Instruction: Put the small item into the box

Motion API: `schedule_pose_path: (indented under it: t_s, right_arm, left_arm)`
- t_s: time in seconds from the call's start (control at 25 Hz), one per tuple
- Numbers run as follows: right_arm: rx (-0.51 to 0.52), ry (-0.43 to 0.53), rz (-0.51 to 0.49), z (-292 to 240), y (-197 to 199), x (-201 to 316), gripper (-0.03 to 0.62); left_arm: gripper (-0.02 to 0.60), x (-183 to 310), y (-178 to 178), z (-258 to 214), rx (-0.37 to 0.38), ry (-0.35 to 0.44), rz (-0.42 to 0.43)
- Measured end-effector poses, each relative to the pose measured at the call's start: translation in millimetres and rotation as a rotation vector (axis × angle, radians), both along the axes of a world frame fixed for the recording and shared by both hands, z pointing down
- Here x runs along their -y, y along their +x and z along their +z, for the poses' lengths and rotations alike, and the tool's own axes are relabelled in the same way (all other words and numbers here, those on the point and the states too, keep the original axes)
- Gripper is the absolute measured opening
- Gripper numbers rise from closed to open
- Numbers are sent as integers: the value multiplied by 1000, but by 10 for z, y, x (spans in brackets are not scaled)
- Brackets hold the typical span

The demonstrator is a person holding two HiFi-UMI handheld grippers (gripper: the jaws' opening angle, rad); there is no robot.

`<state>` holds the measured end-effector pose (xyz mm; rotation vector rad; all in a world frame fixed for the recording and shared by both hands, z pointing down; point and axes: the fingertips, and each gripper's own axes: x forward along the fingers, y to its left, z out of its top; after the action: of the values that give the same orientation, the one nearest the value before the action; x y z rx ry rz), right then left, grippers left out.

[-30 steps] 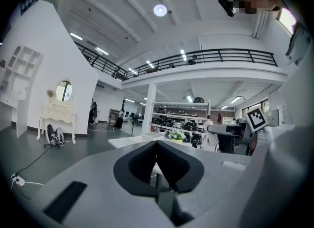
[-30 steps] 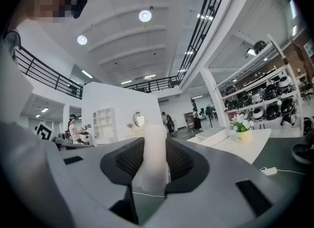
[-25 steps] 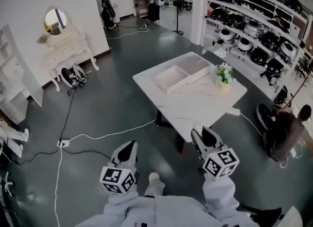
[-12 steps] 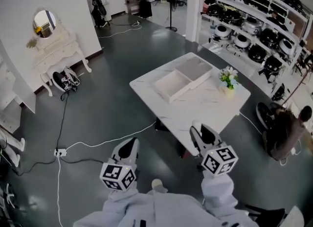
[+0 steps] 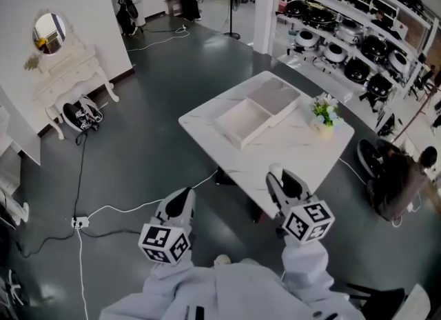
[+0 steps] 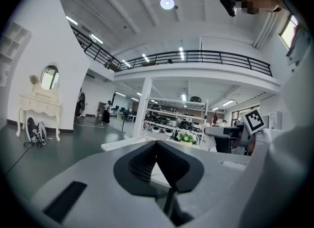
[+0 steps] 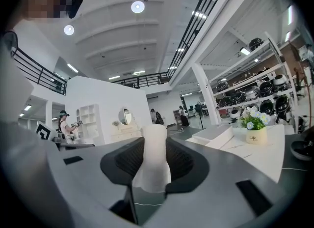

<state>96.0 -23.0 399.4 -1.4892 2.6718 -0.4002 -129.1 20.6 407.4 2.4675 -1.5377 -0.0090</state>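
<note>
- The small item, a white, roughly cylindrical piece, was held between the jaws of the right gripper. Its long axis stood upright and its top rose clear above the pads.
- The right gripper's jaws stood part-way apart and were closed on the item's lower part. Nothing else was between them.
- The item was not yet in the box. In the head view it sat at the gripper's tip, about level with the near edge of the table.
- The box, an open white tray, lay on the far half of the table. A 2nd shallow tray touched its far side.
- Deciding relation: in the head view the box lay ahead of the right gripper and a little to its left, well apart from it, with bare tabletop between the 2. In the right gripper view it appeared to the right of the jaw line.
- Judgement: the coming move called for a forward carry over the table, then a lowering into the open tray.
- The left gripper was over the floor, short of the table and farther from the box than the right. Its jaws met at the tips with nothing held.
- A small flower pot stood to the right of the box, clear of the direct line to it.
</note>
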Motion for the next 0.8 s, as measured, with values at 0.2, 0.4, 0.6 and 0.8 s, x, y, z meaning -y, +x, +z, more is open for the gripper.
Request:
schedule_pose_path:
  t_s: [0.2,0.4,0.6,0.8]
  right_arm:
    - [-17,-17,-10,68,-142,129,118]
    - [-30,-20,-17,76,-278,261,118]
    - [-40,-23,-22,99,-346,446,118]
    - [-39,-31,-21,191,-347,679,118]
  left_arm:
    - [-2,107,-149,43,-12,-9,-4]
    - [-2,210,-297,69,-25,-14,-21]
    - [-2,399,-358,54,-30,-6,-25]
    - [-2,634,-341,159,-29,-20,-15]
